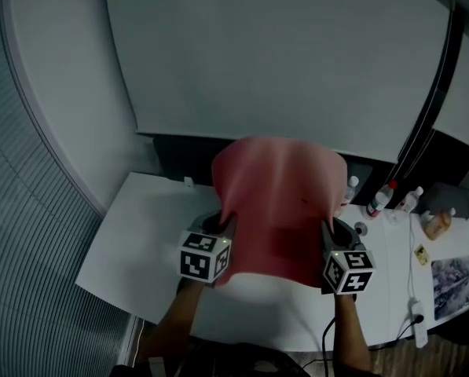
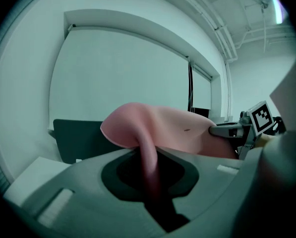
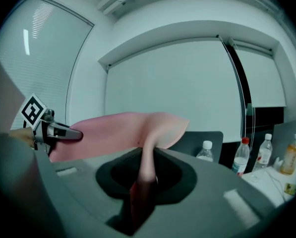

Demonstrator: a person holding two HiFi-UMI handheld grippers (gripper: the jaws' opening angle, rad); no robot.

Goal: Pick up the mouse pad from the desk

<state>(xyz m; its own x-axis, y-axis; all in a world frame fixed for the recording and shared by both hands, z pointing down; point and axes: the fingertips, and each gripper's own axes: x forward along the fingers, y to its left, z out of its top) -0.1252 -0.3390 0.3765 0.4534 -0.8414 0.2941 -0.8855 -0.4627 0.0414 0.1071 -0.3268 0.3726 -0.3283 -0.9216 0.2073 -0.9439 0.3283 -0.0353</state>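
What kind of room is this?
Most likely an office or meeting room: there is a long white desk, a big pale pull-down blind or screen behind it, and drink bottles standing on the desk.

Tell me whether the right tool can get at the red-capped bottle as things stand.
Probably not: the right tool is shut on the mouse pad, which the left tool grips too, above the desk. The red-capped bottle stands unblocked to its right, but the jaws are full.
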